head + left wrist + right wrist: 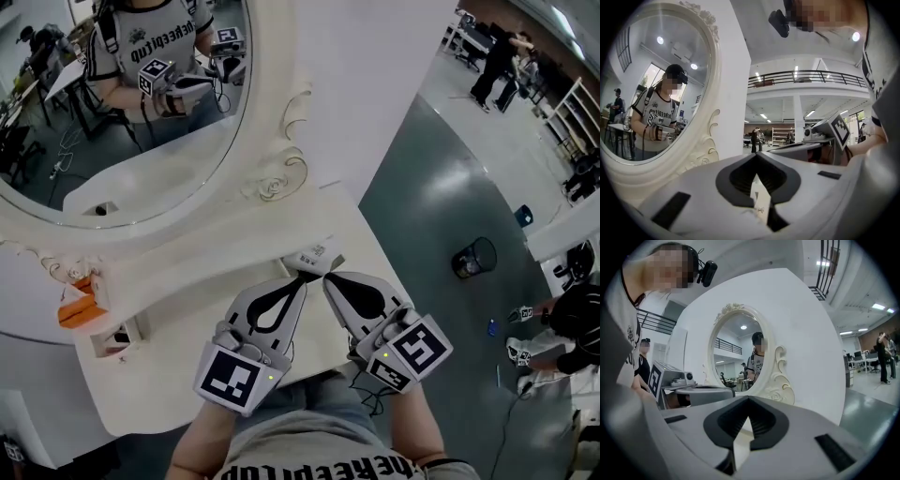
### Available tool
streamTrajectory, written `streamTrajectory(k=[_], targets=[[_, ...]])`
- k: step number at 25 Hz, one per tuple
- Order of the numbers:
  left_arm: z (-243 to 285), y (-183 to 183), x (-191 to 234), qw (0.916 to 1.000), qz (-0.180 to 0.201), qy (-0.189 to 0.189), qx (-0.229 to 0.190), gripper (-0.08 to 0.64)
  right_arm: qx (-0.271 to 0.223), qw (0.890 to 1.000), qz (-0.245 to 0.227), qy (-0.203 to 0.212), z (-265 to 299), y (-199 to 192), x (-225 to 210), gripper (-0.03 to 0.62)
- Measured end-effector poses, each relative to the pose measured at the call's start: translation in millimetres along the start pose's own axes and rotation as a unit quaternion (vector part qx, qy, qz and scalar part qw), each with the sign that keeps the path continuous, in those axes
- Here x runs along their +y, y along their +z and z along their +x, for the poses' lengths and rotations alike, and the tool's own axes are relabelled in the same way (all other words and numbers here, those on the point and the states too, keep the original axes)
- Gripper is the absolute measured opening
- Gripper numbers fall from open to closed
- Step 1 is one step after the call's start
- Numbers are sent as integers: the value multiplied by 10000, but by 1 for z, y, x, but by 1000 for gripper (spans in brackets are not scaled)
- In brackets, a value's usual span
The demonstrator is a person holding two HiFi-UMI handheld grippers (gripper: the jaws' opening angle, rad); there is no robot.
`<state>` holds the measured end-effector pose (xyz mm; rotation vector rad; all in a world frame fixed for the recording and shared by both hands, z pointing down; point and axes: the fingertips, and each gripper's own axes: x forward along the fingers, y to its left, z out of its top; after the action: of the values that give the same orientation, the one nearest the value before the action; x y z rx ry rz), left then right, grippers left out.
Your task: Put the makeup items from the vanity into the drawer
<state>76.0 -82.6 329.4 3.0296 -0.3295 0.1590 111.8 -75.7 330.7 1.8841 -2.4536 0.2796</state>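
Closest to us, the left gripper (300, 277) and the right gripper (328, 278) sit side by side low over the near part of the vanity top (187, 309), their marker cubes close to our waist. Each has its jaws pressed together tip to tip. Both gripper views show nothing caught between them, so we hold nothing.

Just ahead of the two tips lies a small white box (314, 258), near the foot of the mirror (94, 150). Well off to the left, at the vanity's far end, sits an orange item (77, 305) beside a small open white compartment (117, 335). We cannot tell whether that compartment is the drawer.

We judge that no item is picked up yet and the white box is the natural first pick. To do it well, we spread one gripper's jaws before we advance, since closed tips would only shove the box toward the carved frame. We bring the jaws down on either side of its narrower sides and close squarely. It looks light and likely to skid or twist if one pad lands first. We hold the other gripper back, clear of the approach and free for the drawer.
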Motion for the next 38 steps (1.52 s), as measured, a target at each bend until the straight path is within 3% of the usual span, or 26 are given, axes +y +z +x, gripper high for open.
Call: streamTrajectory(k=[22, 38], targets=[[-20, -3, -23, 9965, 165, -813, 46, 14, -441, 9970, 127, -622, -23, 9, 30, 9], [-40, -4, -17, 9961, 196, -860, -20, 14, -483, 9968, 28, -640, -16, 10, 55, 9]])
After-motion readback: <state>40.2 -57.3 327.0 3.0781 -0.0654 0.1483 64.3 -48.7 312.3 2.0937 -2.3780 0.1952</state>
